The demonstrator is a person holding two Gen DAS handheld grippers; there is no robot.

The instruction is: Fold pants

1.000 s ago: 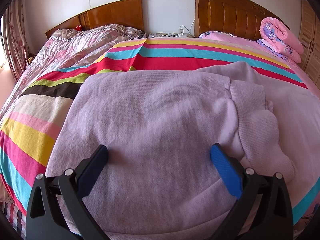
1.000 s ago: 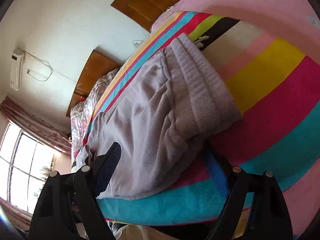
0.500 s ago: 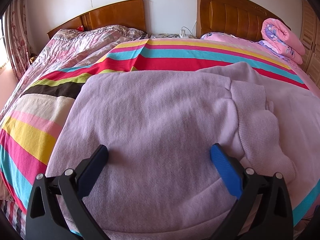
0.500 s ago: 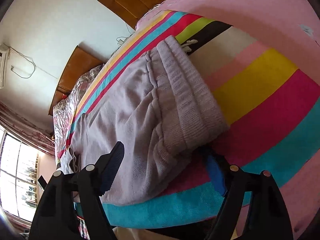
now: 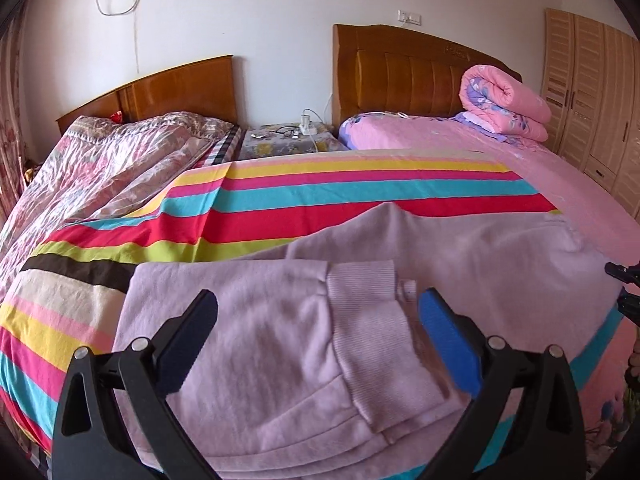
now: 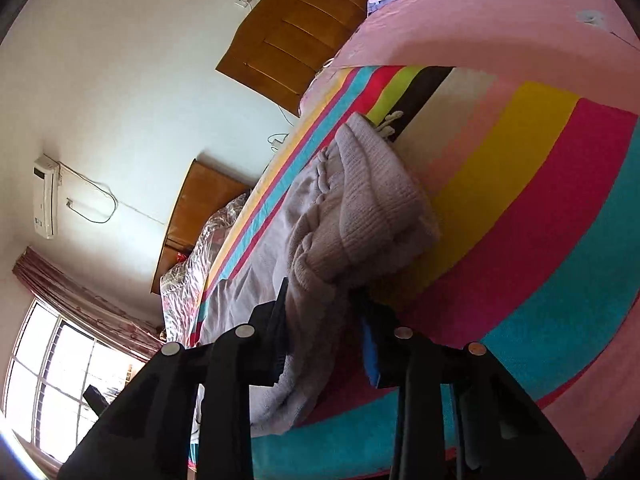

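Lilac sweatpants [image 5: 280, 340] lie spread on the striped bedsheet [image 5: 320, 196], one leg folded over with its ribbed cuff [image 5: 372, 320] on top. My left gripper [image 5: 320, 336] hovers open above the folded leg and cuff, holding nothing. In the right wrist view the pants' ribbed waistband [image 6: 372, 200] lies bunched on the sheet. My right gripper [image 6: 324, 320] has closed in on the waistband corner, with fabric pinched between its two fingers. Its tip shows at the right edge of the left wrist view [image 5: 624, 280].
Two wooden headboards [image 5: 400, 76] stand against the far wall. A rolled pink quilt [image 5: 504, 104] lies at the back right, a floral quilt [image 5: 112, 160] at the left. A nightstand [image 5: 288, 140] with cables sits between the beds. A wardrobe [image 5: 592, 92] is at right.
My left gripper has pulled back and up, showing more of the bed. My right gripper's fingers have closed from wide open onto the waistband corner.
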